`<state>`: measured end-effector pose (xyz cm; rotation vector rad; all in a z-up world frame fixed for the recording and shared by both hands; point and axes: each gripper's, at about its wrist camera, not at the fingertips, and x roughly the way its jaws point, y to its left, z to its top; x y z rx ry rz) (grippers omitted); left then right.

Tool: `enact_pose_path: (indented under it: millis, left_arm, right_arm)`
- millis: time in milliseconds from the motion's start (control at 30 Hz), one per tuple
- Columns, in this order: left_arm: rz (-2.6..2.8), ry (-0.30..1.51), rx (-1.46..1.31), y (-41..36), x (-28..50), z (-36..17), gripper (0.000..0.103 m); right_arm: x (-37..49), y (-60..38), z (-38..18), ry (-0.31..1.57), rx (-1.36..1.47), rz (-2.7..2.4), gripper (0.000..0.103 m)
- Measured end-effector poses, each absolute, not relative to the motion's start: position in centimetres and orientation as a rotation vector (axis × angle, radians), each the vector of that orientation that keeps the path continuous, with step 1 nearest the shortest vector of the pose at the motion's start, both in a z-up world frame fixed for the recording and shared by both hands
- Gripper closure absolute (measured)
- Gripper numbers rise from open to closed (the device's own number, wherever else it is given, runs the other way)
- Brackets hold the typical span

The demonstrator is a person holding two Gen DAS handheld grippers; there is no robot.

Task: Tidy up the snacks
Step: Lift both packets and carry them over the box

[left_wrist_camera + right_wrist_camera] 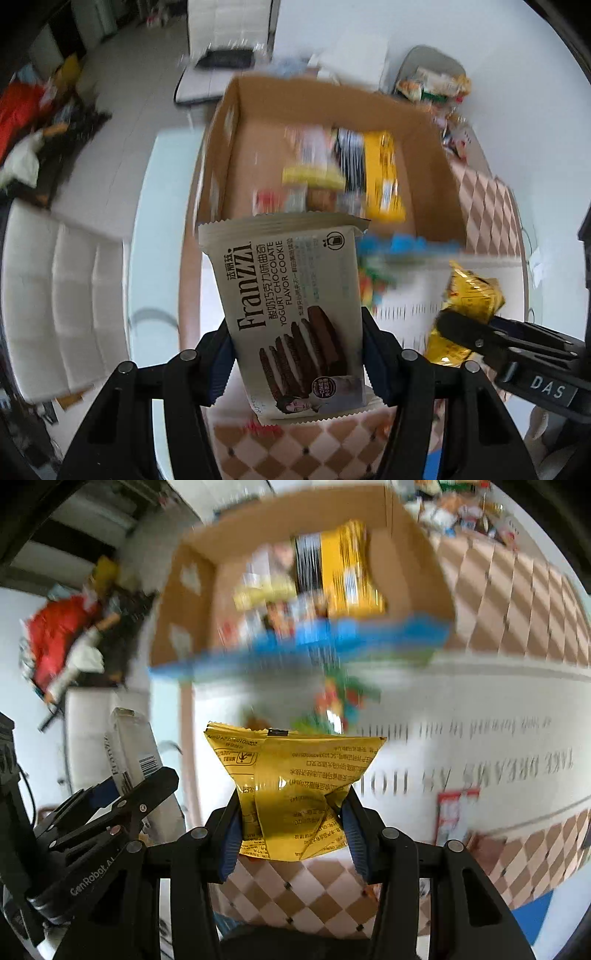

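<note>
While both grippers are loaded, neither has reached the drop point: the left gripper (297, 354) has its fingers clamped on the side edges of a Franzzi cookie pack (291, 317), whose long axis runs straight out along the fingers, and the right gripper (291, 823) is pinched hard on the crumpled lower part of a yellow snack pouch (291, 786) that fans out above the pads. Ahead of and beyond both sets of fingertips sits the open cardboard box (236, 122), already holding a yellow pack (382, 173) and other blurred snacks. From the left wrist view the cookie pack's far end overlaps the box's near rim, so the left hand looks nearer to a release.
</note>
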<state>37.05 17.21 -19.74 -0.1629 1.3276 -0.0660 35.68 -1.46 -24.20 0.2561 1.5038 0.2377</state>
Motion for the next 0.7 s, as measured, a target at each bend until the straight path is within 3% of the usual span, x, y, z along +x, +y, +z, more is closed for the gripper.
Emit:
enact_pose_path:
  millis: [200, 433, 700]
  left_arm:
    - [-0.032, 1.334, -0.069, 18.4, 46.4, -19.7, 0.045]
    - [0.003, 1.442, -0.045, 19.2, 54.4, -24.5, 0.045]
    - [0.010, 1.570, 0.008, 18.3, 58.0, -30.2, 0.045]
  right_arm:
    - [45.6, -3.9, -22.7, 1.430, 0.239, 0.149, 0.052]
    - [52.3, -5.0, -27.7, 1.491, 0.196, 0.056, 0.052]
    - [54.2, -4.8, -34.0, 1.583, 0.143, 0.011, 0.052]
